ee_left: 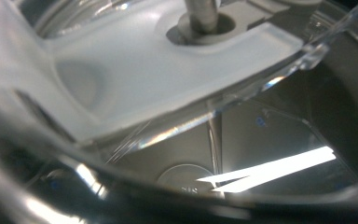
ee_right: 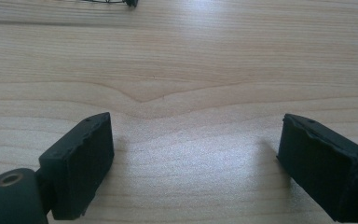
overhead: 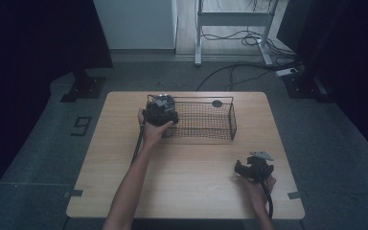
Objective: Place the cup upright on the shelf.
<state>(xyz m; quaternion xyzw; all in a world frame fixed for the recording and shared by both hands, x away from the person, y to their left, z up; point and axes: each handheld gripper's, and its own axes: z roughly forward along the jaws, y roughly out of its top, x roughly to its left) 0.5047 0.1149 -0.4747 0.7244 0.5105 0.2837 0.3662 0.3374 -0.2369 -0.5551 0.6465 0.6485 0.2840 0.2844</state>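
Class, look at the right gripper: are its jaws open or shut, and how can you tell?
Open. The right gripper shows its two black jaws spread wide, with bare wooden table between them and nothing held.

Wire basket (overhead: pixel 206 120) on the far half of the table (overhead: pixel 187 187), near centre; a small round object (overhead: pixel 216 103) at its far right wall, inside or behind, cannot tell; left tongs (overhead: pixel 160 112) at the basket's left end, over it; right tongs (overhead: pixel 253 168) near the table's front right corner, well apart from the basket; a clear container (ee_left: pixel 177 93) right before the left tongs' camera.
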